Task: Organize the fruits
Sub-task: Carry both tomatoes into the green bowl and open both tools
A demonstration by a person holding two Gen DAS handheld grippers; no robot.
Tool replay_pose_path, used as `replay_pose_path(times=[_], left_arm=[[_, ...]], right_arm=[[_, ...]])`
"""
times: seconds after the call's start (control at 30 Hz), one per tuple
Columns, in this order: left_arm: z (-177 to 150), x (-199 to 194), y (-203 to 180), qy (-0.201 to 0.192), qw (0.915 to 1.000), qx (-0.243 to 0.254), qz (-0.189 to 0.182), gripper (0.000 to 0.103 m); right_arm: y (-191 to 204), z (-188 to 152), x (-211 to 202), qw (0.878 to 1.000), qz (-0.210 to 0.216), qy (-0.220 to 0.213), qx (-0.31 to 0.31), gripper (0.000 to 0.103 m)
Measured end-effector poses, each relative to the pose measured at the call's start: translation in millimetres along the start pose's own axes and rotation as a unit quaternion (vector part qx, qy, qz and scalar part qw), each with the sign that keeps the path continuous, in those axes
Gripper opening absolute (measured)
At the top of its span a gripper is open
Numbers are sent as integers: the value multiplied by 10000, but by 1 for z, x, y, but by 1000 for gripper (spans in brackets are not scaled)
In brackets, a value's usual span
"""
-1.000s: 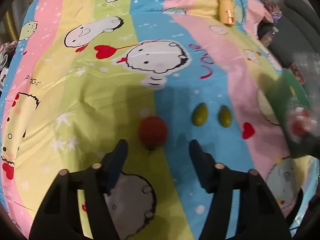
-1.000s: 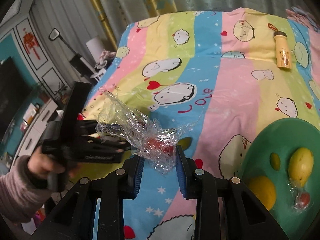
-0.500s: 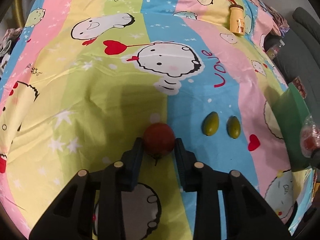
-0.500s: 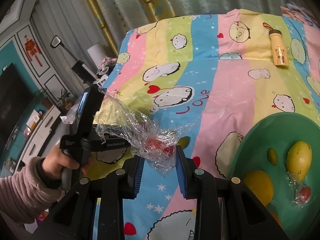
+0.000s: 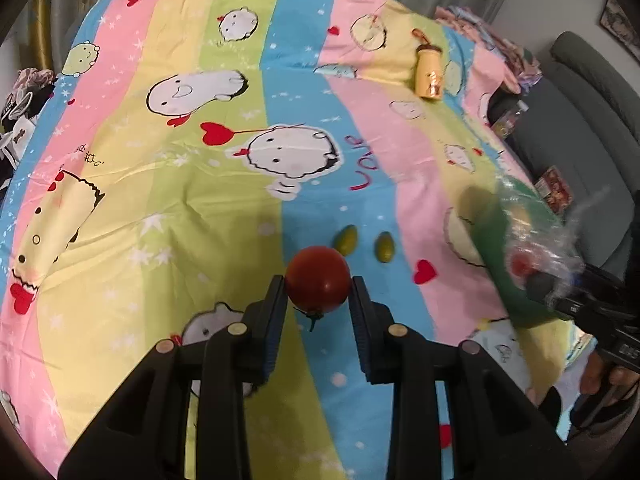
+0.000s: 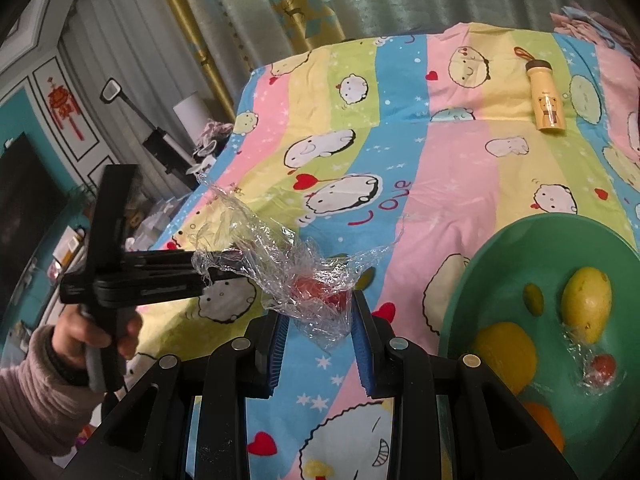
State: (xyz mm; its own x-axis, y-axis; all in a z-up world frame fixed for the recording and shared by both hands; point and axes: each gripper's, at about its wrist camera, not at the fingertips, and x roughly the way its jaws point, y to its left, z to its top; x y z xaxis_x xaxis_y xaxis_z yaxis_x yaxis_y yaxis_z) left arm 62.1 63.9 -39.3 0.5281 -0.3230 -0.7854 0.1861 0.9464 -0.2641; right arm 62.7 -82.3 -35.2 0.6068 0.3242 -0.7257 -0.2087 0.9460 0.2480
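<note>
My left gripper (image 5: pixel 318 292) is shut on a red tomato (image 5: pixel 317 285) and holds it just above the striped cartoon bedsheet (image 5: pixel 180 200). Two small green fruits (image 5: pixel 345 240) lie on the blue stripe right behind it. My right gripper (image 6: pixel 318 312) is shut on a small red fruit in crumpled clear plastic wrap (image 6: pixel 316 292), above the sheet and left of the green plate (image 6: pixel 500 256). On the plate lie a yellow mango (image 6: pixel 586 304), a small green fruit (image 6: pixel 533 298), a yellow round fruit (image 6: pixel 506 354), an orange (image 6: pixel 544 424) and another wrapped red fruit (image 6: pixel 600 366).
A yellow bottle (image 5: pixel 428 76) lies on the sheet at the far right. A grey sofa (image 5: pixel 580 120) stands past the bed's right edge. In the right wrist view a hand in a pink sleeve (image 6: pixel 96 332) holds the left gripper, with curtains and furniture behind.
The left jaws closed around the tomato and lifted it off the sheet. The right gripper kept its hold on the wrapped fruit and hardly moved.
</note>
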Motion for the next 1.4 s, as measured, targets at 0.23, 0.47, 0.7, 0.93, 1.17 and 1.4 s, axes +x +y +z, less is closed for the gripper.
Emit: replay_pose_path(times=[0.23,0.47,0.7,0.93,1.17,1.4], left_arm=[[-10,-20,-21,-135,9998,86,-143,31],[-12,-33,-45,-271,9989,294,-240,31],[-7,-34,-82,-293,9967,655,-372,31],[1,-29,-116,-302,9935,982,-498,31],[8,-19,-150,-275,9894,1288,-605,31],[14,-6,-178,-216,9853,1534,-715,31]], right_arm=[[1,-5,-17,9999,-23,-143,2,32],[-2,-8,-35,9995,-72,-306,26,32],[-14,-12,-57,9984,-196,-515,135,32],[-31,-16,-73,9968,-328,-669,305,32],[-52,-21,-87,9942,-463,-829,506,32],[-73,-29,-102,9909,-620,-947,723,32]])
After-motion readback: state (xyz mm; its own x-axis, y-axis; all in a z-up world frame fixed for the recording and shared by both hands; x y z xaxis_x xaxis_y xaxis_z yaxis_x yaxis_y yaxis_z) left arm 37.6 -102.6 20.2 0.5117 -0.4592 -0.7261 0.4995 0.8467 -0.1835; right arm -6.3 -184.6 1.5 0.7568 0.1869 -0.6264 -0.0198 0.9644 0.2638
